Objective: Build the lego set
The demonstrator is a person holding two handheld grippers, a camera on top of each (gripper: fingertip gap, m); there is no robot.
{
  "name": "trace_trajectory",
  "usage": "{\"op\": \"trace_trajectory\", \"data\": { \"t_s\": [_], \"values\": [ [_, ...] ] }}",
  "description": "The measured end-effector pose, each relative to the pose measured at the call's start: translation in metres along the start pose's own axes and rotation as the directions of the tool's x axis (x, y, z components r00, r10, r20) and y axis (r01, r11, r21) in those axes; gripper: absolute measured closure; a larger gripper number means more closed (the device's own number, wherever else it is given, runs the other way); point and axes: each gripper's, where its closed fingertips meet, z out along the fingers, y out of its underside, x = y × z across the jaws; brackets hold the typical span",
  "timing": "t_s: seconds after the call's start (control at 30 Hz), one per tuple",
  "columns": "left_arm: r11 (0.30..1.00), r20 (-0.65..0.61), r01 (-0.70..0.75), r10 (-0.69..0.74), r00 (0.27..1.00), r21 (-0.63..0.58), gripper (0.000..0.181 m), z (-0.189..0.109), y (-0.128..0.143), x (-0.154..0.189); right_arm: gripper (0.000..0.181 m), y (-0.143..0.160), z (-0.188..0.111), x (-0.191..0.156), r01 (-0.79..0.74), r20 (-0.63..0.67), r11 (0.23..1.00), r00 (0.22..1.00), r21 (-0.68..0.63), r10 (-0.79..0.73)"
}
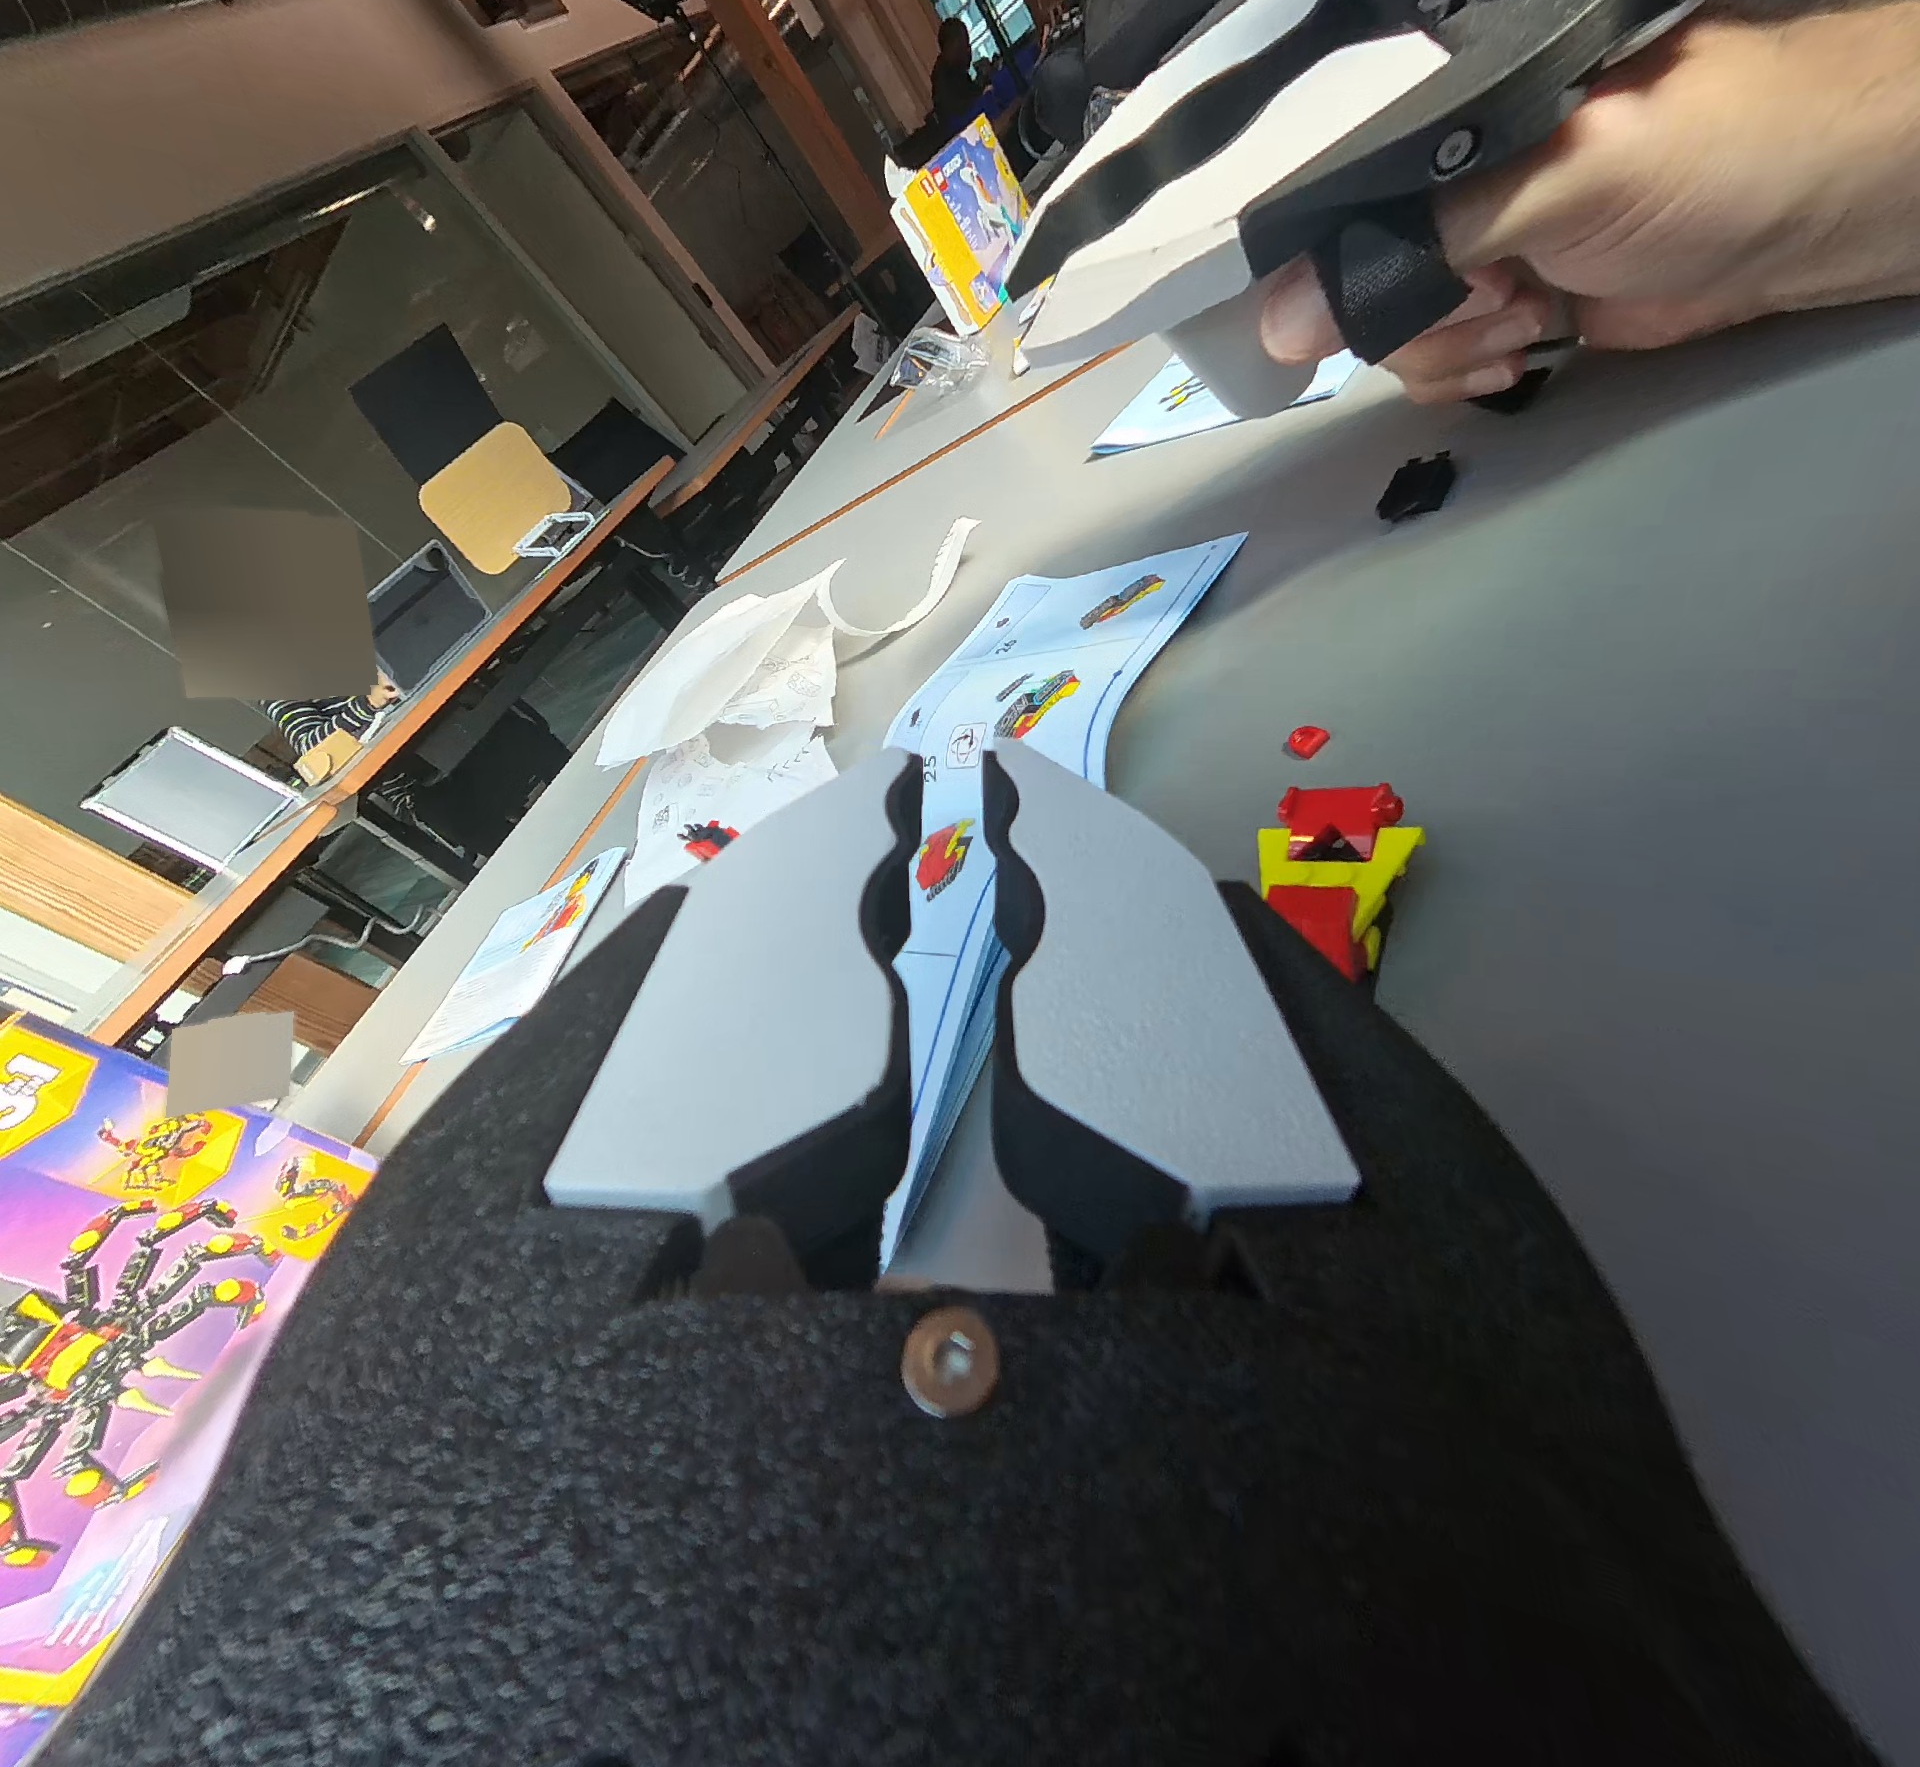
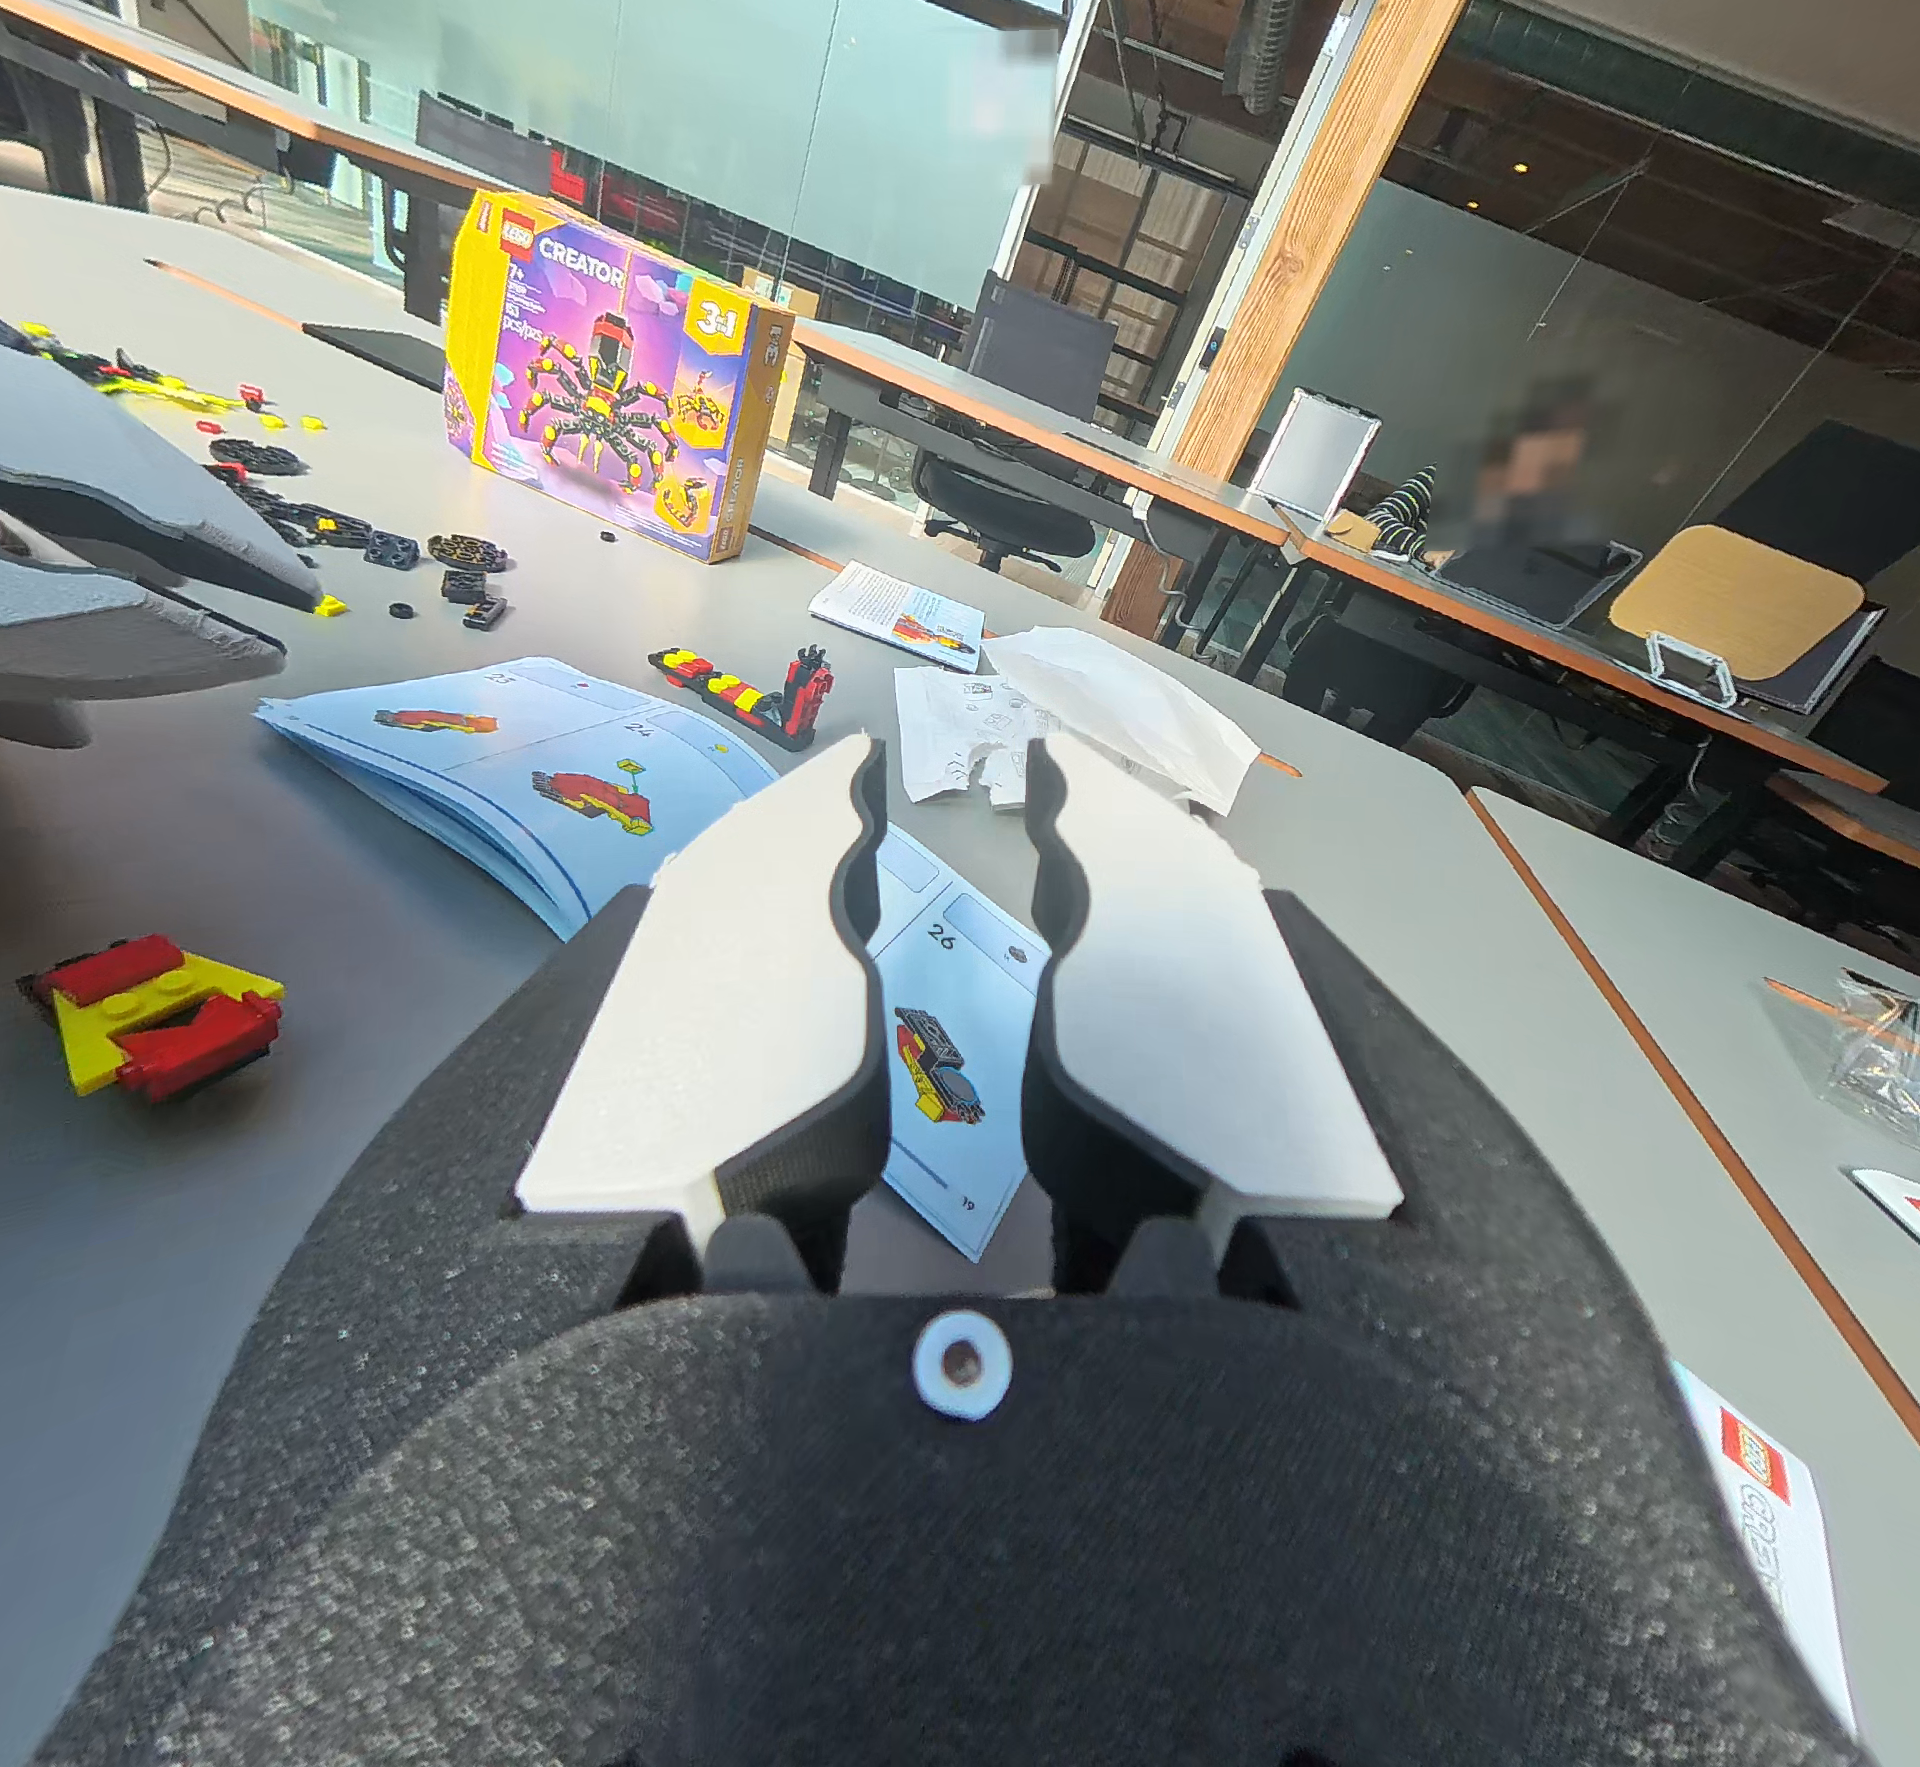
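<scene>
My left gripper [image 1: 953, 772] hovers low over the open instruction booklet [image 1: 1049, 678], jaws a narrow gap apart and empty. A red and yellow partial build [image 1: 1335, 870] lies just right of it on the grey table [image 1: 1558, 990]. A small red piece [image 1: 1307, 741] lies beyond the build, and a black piece [image 1: 1413, 486] farther off. My right gripper [image 2: 956, 761] is open and empty above the booklet's [image 2: 499, 761] right page. The build [image 2: 156, 1016] lies to its left. A black, red and yellow strip assembly [image 2: 748, 689] lies beyond the booklet.
The set's purple and yellow box [image 2: 613, 387] stands at the back. Loose black and yellow pieces [image 2: 416, 554] are scattered left of it. Torn white paper bags [image 2: 1101, 709], a second booklet [image 2: 899, 616] and a plastic bag [image 2: 1870, 1052] lie around. The left gripper [image 2: 296, 621] shows at the left edge. The gap from one gripper's tips to the other's is roughly 12 cm. From the right gripper's tips to the black piece [image 1: 1413, 486] is close to 12 cm.
</scene>
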Motion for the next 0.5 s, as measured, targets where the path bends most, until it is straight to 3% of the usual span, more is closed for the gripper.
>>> {"op": "trace_trajectory", "data": {
  "t_s": [0.2,0.5],
  "values": [
    [0.999,0.070,0.017,-0.014,0.997,-0.036,0.171,0.001,0.008,-0.012,0.156,-0.005,-0.004,0.004,-0.030,-0.014,0.999,0.999,0.028,0.031],
    [0.998,0.076,-0.014,0.019,0.997,-0.061,0.171,0.002,0.011,-0.011,0.156,-0.003,-0.004,0.003,-0.035,-0.015,0.999,0.999,0.009,0.035]
  ]
}}
